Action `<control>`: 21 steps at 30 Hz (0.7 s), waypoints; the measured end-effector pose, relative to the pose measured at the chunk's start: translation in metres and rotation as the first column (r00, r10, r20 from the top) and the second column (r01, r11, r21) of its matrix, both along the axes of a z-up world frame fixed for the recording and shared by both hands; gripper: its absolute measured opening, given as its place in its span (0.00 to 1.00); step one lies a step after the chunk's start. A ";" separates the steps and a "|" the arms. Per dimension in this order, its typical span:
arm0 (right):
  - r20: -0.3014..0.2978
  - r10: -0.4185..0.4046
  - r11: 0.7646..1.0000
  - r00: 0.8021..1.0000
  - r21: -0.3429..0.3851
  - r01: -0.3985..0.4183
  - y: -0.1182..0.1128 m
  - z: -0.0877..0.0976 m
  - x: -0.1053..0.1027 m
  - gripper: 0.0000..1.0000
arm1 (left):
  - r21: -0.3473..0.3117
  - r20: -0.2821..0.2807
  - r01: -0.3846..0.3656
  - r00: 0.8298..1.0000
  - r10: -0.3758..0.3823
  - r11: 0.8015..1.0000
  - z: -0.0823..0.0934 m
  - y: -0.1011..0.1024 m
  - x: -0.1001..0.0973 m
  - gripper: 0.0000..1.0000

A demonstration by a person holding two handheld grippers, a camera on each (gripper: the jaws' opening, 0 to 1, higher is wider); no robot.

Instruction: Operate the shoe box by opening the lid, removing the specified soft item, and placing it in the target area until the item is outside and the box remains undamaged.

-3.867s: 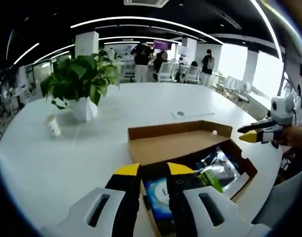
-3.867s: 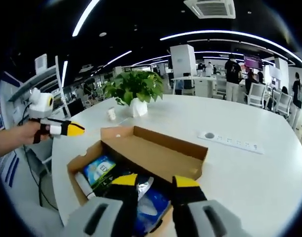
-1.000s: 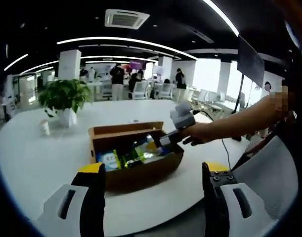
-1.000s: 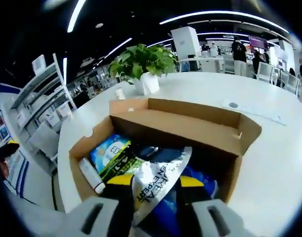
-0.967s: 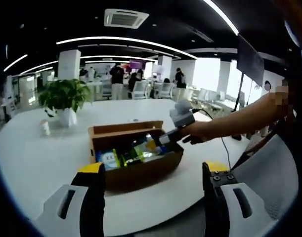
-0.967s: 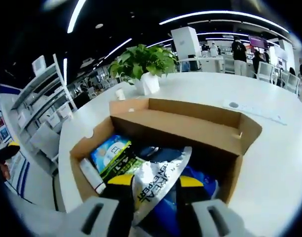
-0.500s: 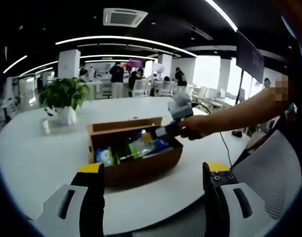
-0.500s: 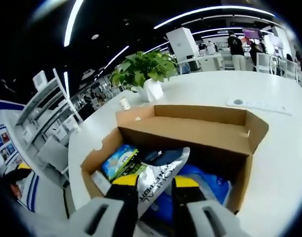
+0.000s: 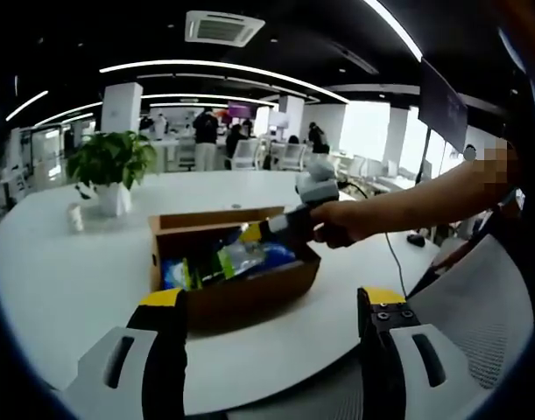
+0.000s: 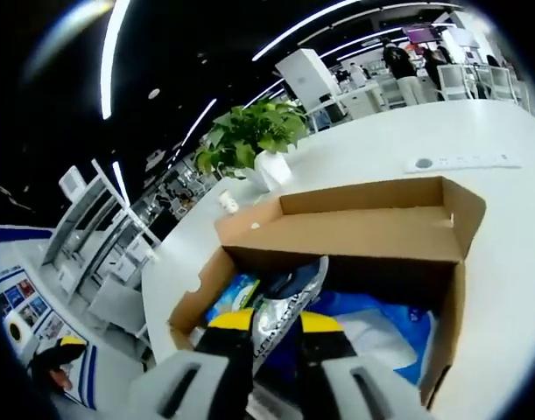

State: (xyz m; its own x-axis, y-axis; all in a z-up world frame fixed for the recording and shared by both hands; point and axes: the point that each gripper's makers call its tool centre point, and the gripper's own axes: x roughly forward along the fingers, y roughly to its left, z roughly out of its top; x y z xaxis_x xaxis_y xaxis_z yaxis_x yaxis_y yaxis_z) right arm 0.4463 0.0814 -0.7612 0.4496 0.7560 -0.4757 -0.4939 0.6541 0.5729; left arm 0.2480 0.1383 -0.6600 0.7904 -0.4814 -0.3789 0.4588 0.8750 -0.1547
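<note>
Right fingers (image 10: 321, 325) pinch silver pouch (image 10: 285, 311) above open shoe box (image 10: 372, 229).

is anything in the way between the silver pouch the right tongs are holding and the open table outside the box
Only the shoe box wall: the right tongs grip the silver pouch, whose lower part sits inside among other packets. The lid is open and nothing covers it, so lift it over the rim onto the table.

A big white table (image 9: 66, 262) holds a green plant in a white pot (image 9: 109, 171). A small white cup (image 9: 73, 216) stands just beside the pot. A flat power strip (image 10: 460, 162) lies well apart from the plant.
</note>
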 end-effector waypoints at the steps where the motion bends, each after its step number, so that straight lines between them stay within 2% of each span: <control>1: 0.005 -0.001 1.000 1.000 -0.003 0.001 0.000 0.000 0.000 0.07 | 0.002 -0.001 0.002 1.000 -0.002 1.000 -0.001 0.000 -0.001 0.82; 4: 0.001 0.013 1.000 1.000 -0.006 -0.013 0.005 -0.003 -0.005 0.06 | 0.000 0.001 0.003 1.000 -0.003 1.000 0.000 0.000 -0.001 0.81; 10: -0.024 0.008 0.998 1.000 0.065 -0.007 0.016 0.006 -0.005 0.06 | -0.024 0.007 -0.004 1.000 0.004 1.000 0.002 0.000 -0.001 0.80; 18: -0.028 0.035 0.998 0.999 0.051 -0.034 0.027 0.000 -0.010 0.05 | -0.007 0.012 -0.001 1.000 0.001 1.000 0.001 0.000 -0.001 0.81; 21: -0.026 0.043 0.998 0.999 0.037 -0.042 0.026 0.000 -0.011 0.00 | -0.008 0.007 -0.003 1.000 0.003 1.000 0.000 0.000 -0.001 0.80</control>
State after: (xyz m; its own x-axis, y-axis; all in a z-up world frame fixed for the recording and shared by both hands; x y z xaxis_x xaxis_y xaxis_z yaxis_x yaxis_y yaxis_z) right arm 0.4349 0.1072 -0.7610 0.4037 0.7914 -0.4590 -0.5050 0.6111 0.6095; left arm 0.2467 0.1387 -0.6599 0.7944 -0.4824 -0.3690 0.4576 0.8749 -0.1587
